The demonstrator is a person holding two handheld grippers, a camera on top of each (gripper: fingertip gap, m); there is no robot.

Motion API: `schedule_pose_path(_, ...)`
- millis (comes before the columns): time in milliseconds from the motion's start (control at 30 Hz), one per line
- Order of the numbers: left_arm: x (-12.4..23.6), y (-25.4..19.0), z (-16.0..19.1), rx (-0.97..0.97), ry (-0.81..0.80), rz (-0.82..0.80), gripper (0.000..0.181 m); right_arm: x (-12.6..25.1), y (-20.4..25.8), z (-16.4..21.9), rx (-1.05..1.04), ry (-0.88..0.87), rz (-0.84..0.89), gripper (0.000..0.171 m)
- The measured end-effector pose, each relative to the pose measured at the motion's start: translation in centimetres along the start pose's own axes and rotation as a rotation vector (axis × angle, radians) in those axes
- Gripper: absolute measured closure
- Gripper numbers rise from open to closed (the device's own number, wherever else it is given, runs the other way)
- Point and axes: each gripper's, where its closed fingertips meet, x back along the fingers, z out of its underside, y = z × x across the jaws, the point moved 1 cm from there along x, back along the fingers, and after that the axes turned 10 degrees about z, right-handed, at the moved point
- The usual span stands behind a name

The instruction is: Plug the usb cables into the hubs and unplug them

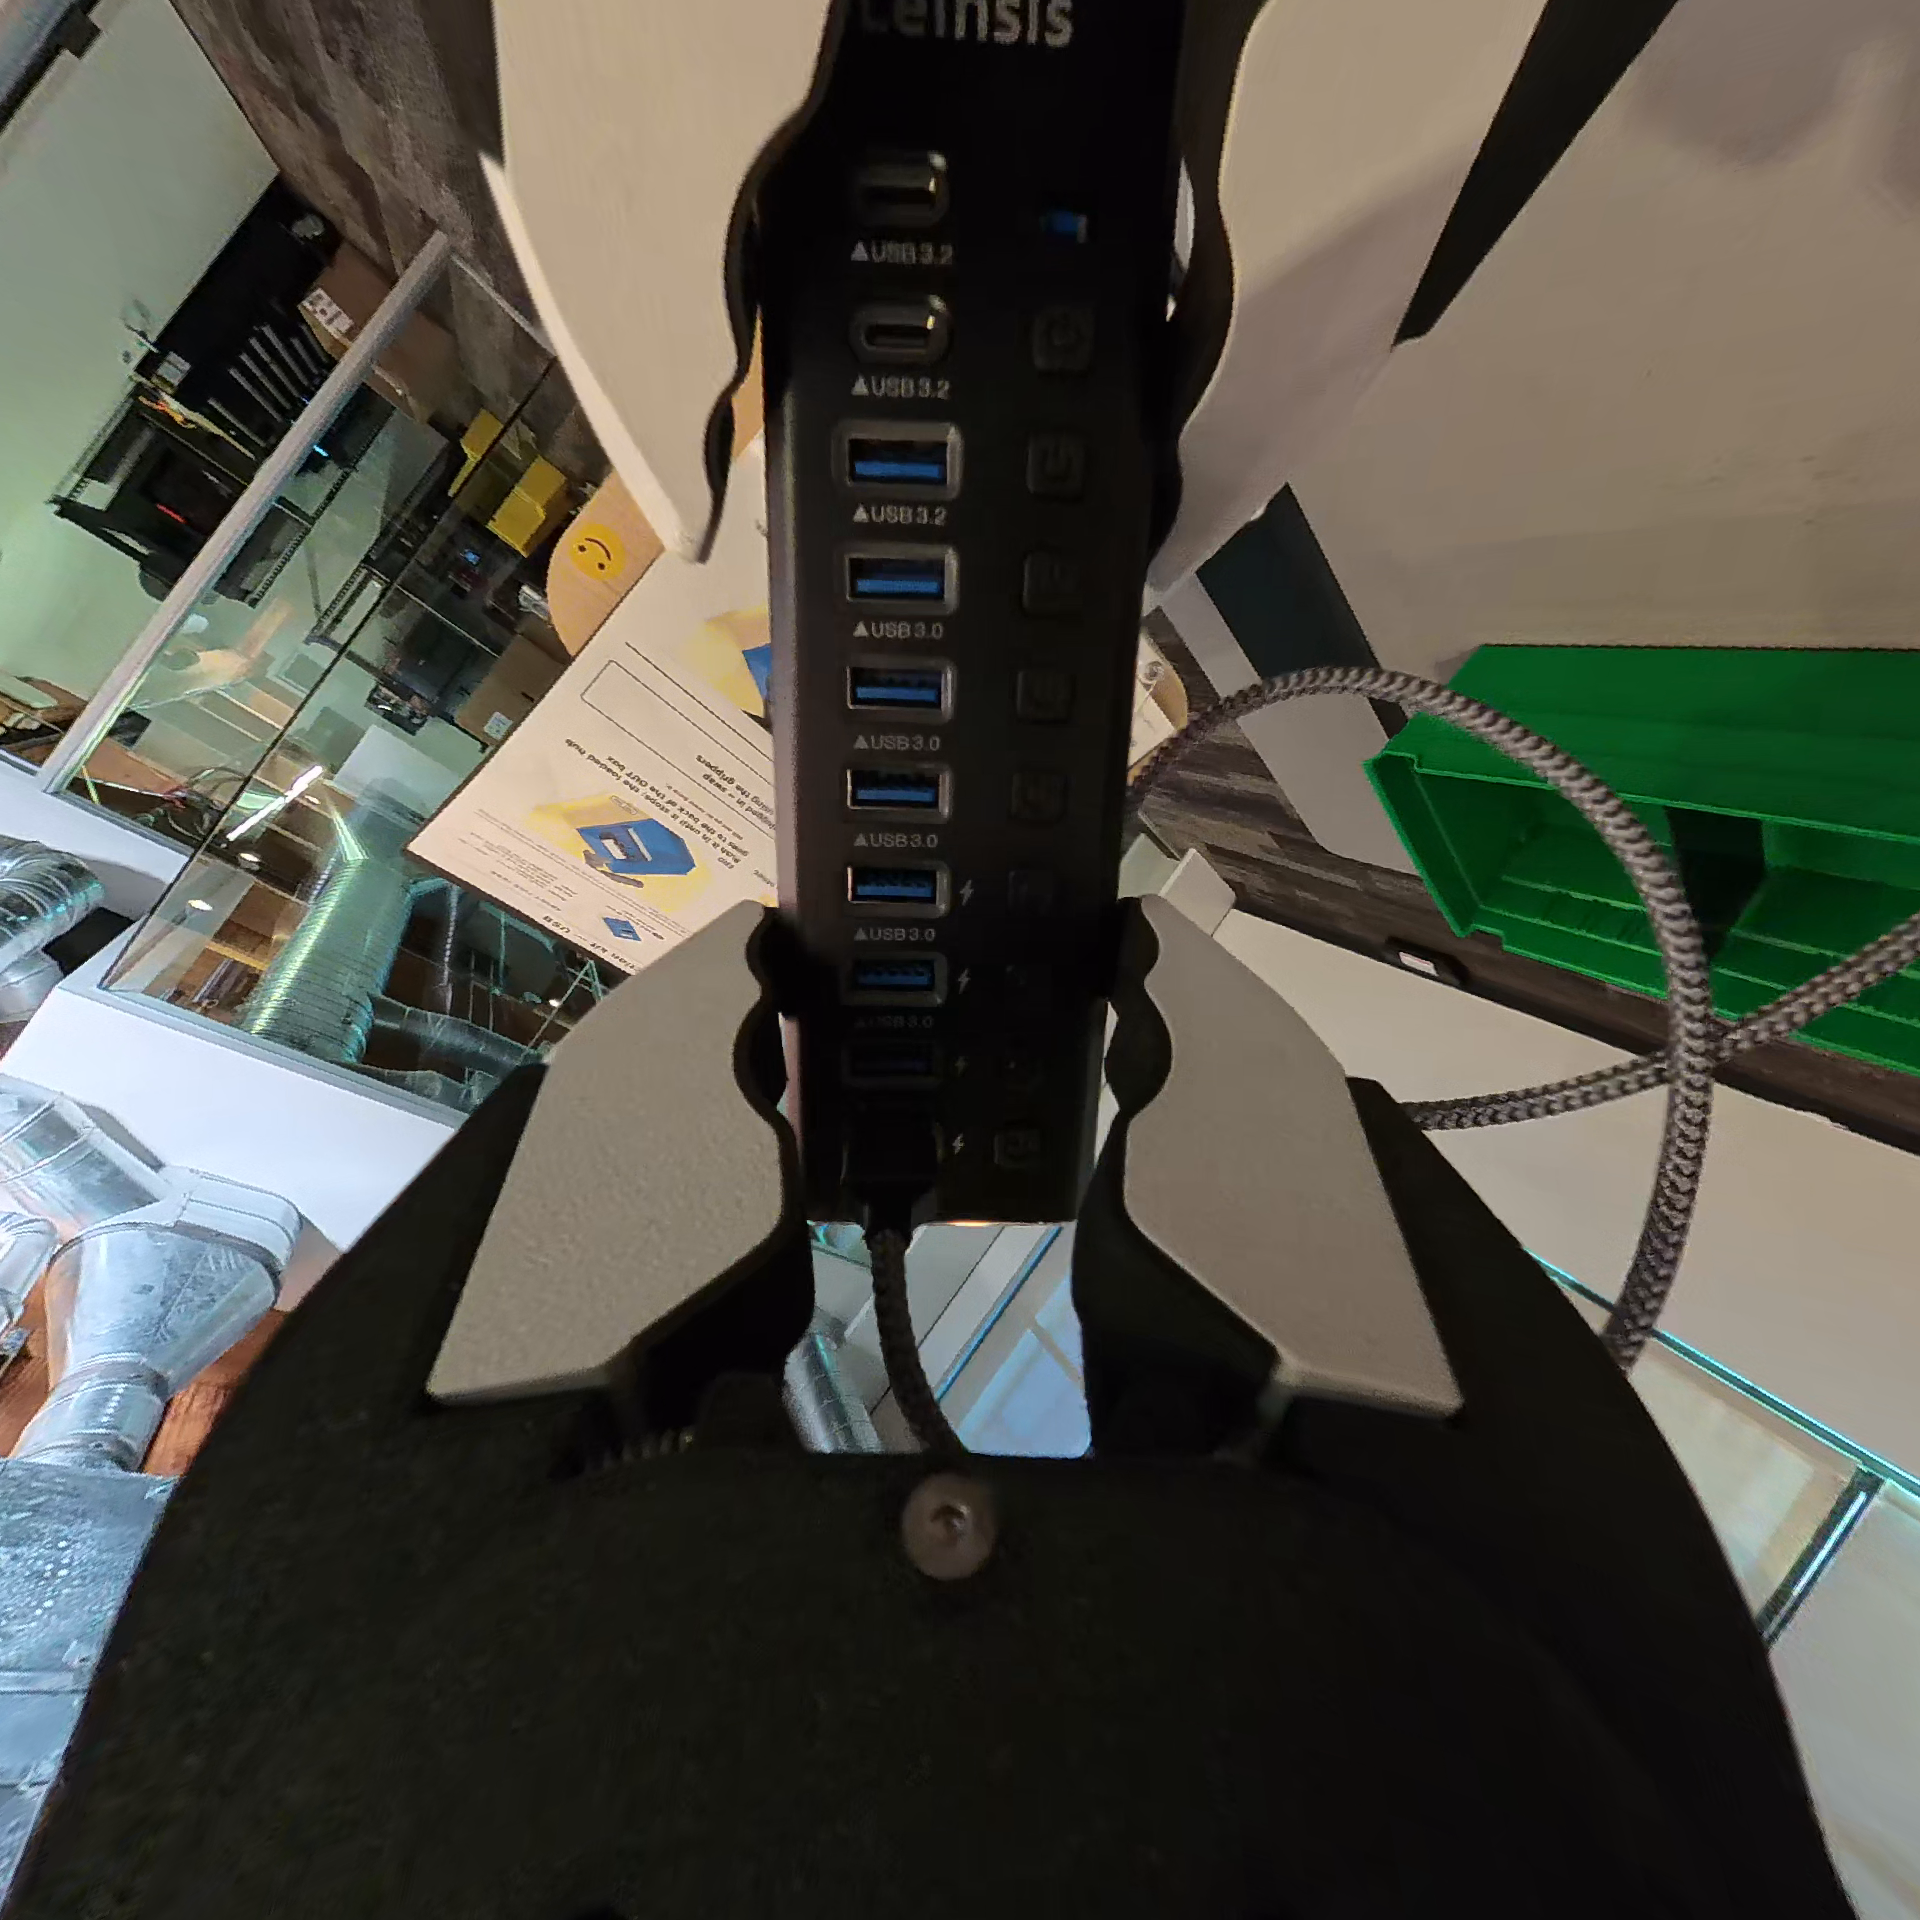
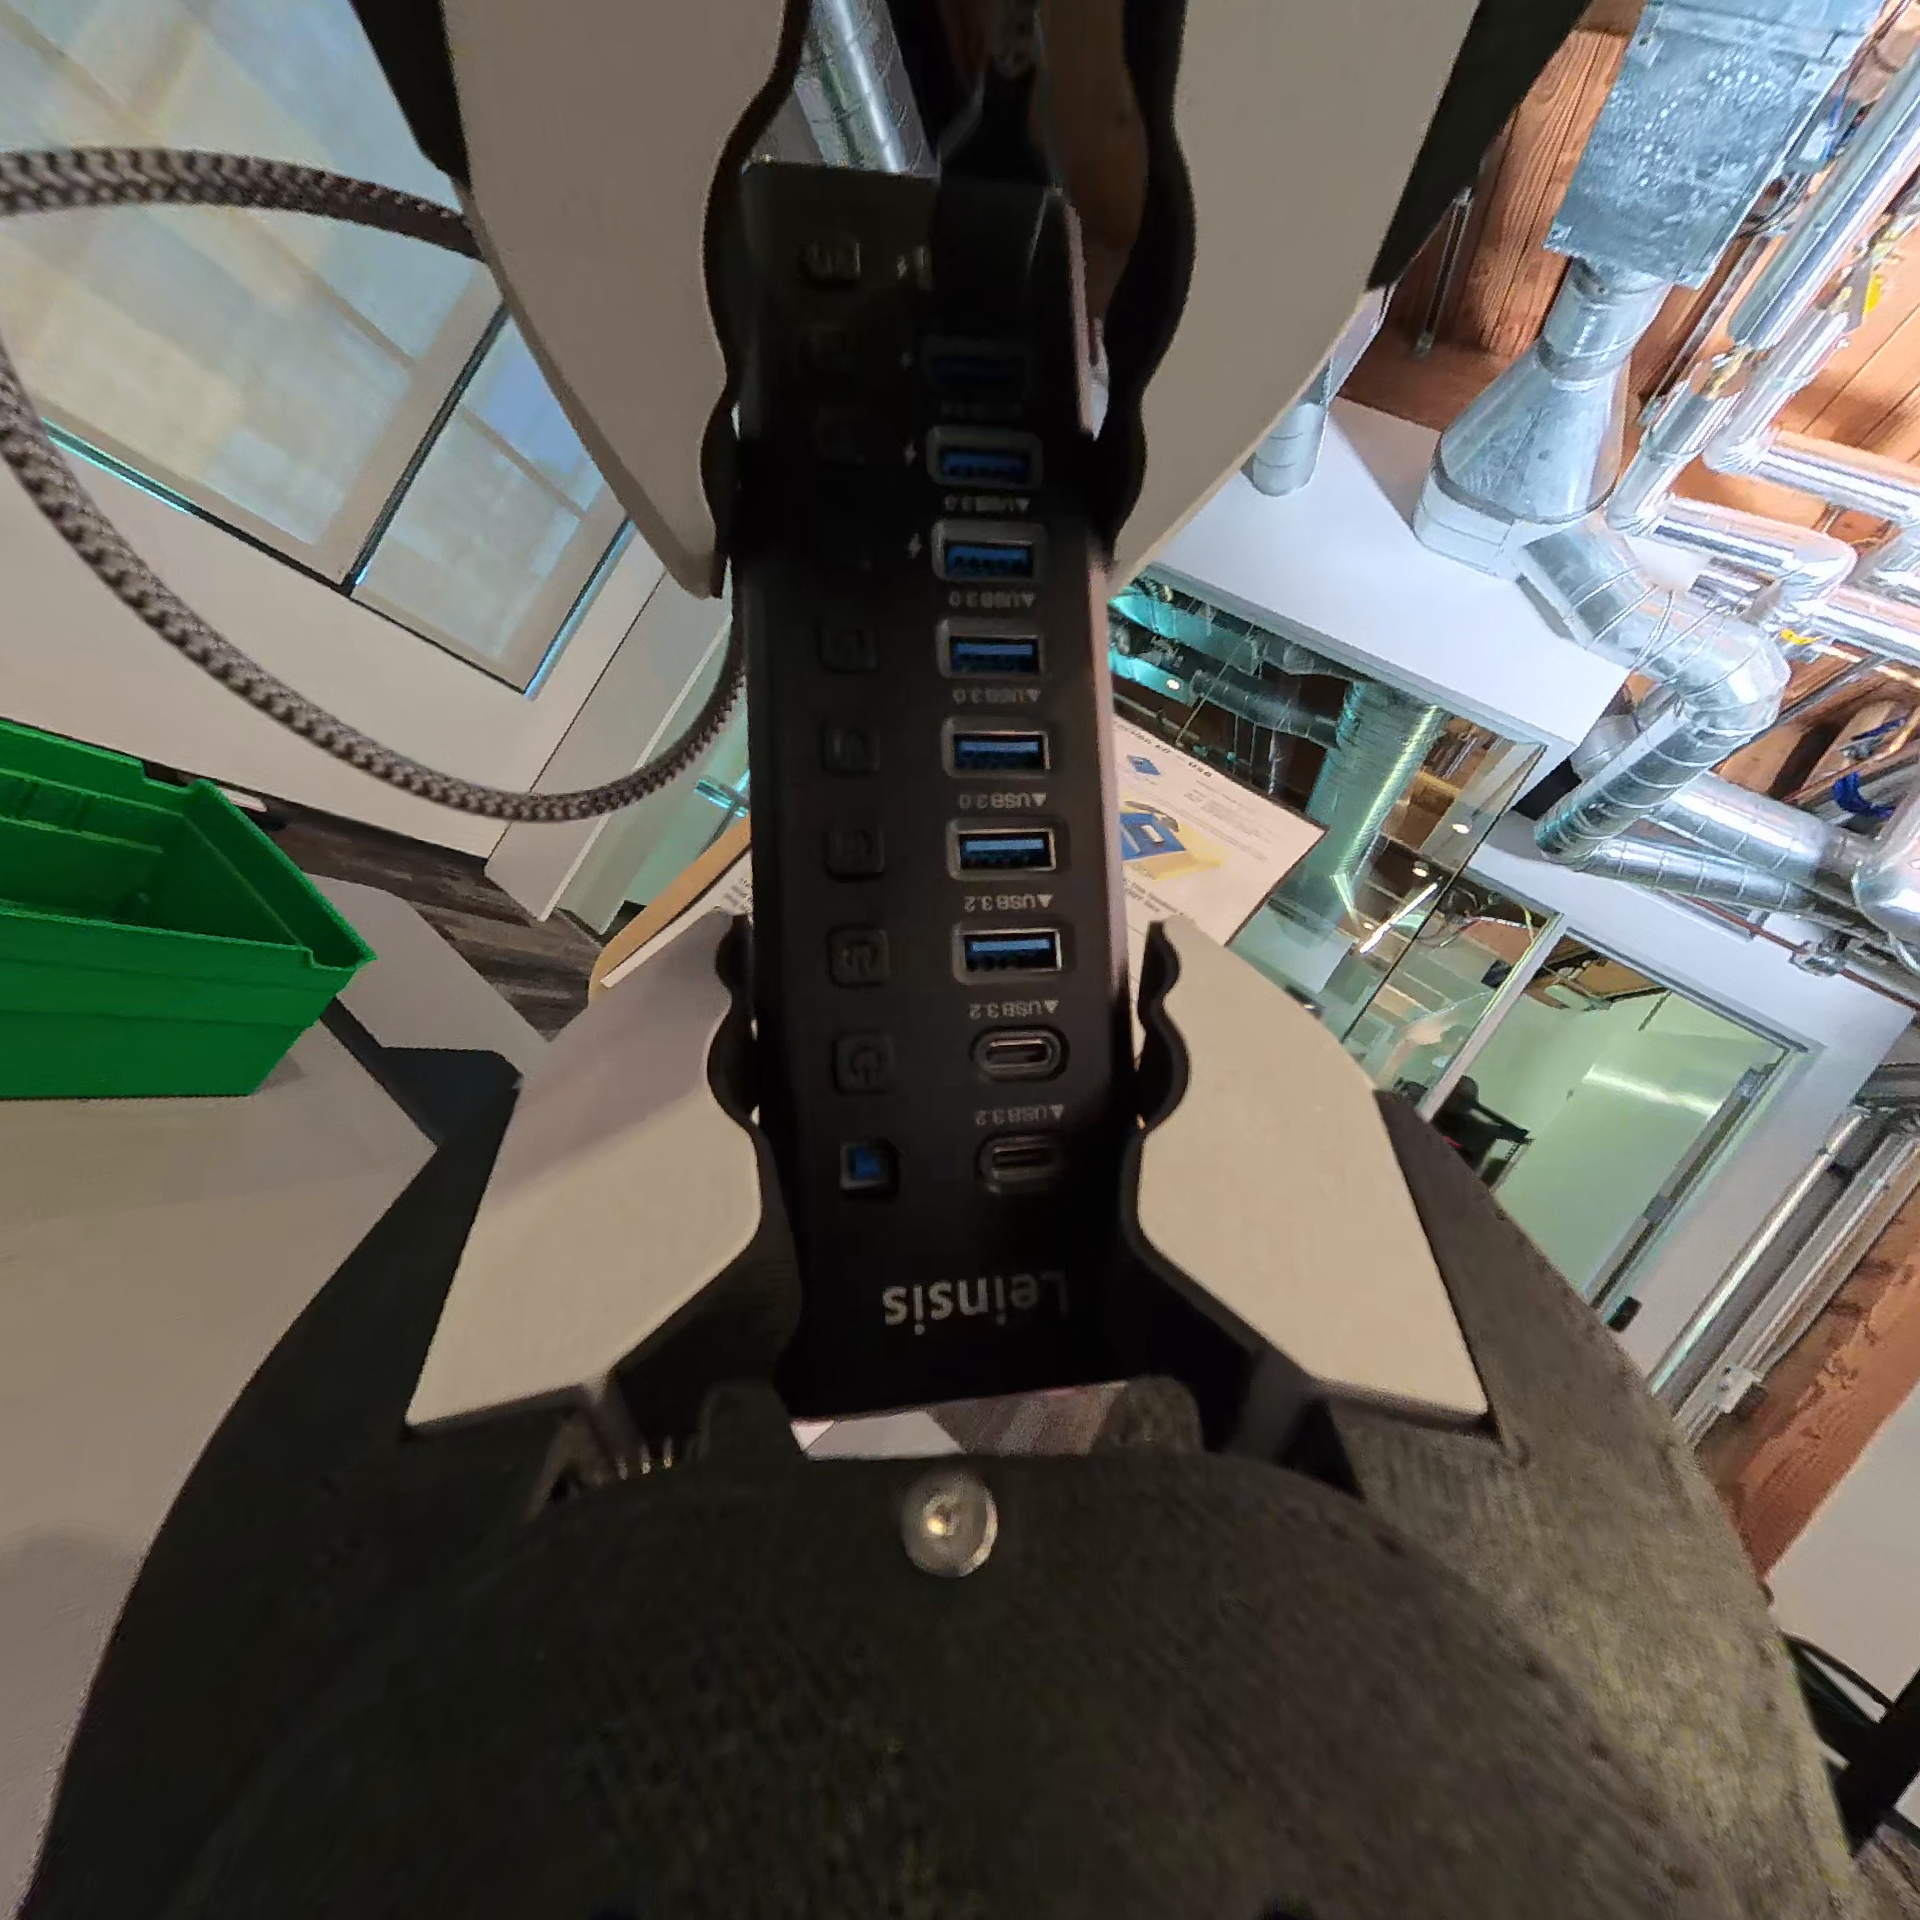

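Closest in: left gripper clenched on the plug end of the black hub, braided cable seated in the last port there. Opposite end clamped by right gripper, hub held aloft between both, off the table. Green bin near the table's far edge (cable looping in front of it). Risk, as judged: opposing pulls twisting the hub, slipping a grip or snagging the loop.
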Motion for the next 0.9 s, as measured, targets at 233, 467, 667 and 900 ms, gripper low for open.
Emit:
schedule_pose_path(233,0.5,0.2,0.0,0.0,-0.007,-0.004,0.121,-0.3,-0.2,0.2,-0.021,0.052,0.006,0.099)
schedule_pose_path(467,1.3,-0.2,-0.8,0.011,-0.034,0.028,0.121,-0.5,0.0,0.5,-0.049,0.088,0.015,0.099)
schedule_pose_path(667,1.6,-0.3,-1.8,-0.003,-0.066,0.032,0.121,-0.6,-0.1,0.4,-0.034,0.107,0.039,0.092)
schedule_pose_path(900,1.4,-0.1,-2.2,0.004,-0.04,0.058,0.121,-0.6,-0.2,1.0,-0.014,0.176,0.039,0.095)
